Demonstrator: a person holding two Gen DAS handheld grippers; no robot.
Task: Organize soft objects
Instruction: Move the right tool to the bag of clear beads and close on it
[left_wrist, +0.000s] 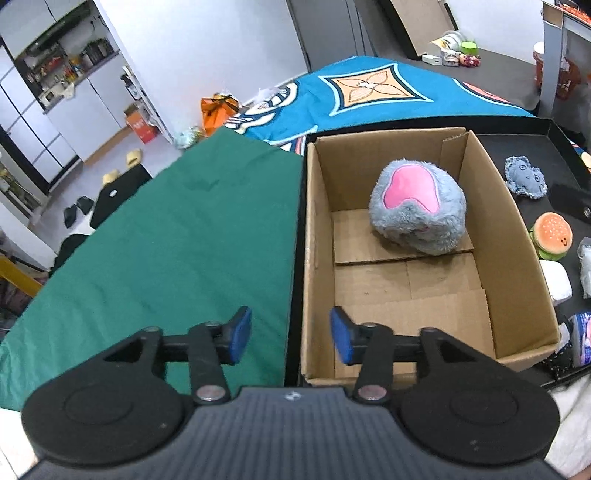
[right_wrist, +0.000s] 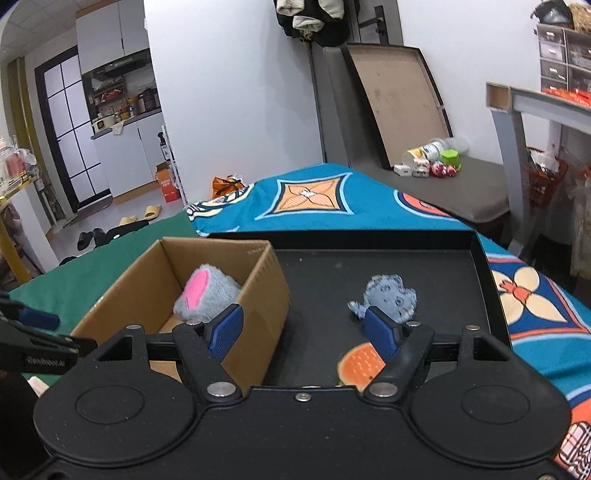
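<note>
- Just beyond my right gripper (right_wrist: 308, 330), jaws wide and empty, lies the blue plush (right_wrist: 391, 295); burger toy (right_wrist: 360, 363) beneath
- My left gripper (left_wrist: 291, 336), half-open and empty, sits farther off by the cardboard box (left_wrist: 314, 258)

One cardboard box (left_wrist: 413, 288) lies ahead of the left hand-held gripper (left_wrist: 291, 334), with one grey and pink plush ball (left_wrist: 419, 210) inside it. To that gripper's right, on one black tray (left_wrist: 532, 144), lie one small blue-grey plush toy (left_wrist: 524, 177), one plush burger (left_wrist: 552, 236) and one white soft block (left_wrist: 556, 282). Two hand-held grippers are in view; the right hand-held gripper (right_wrist: 304, 326) has the same blue-grey toy just ahead of it. Two yellow slippers (right_wrist: 142, 216) sit on the floor far ahead.
</note>
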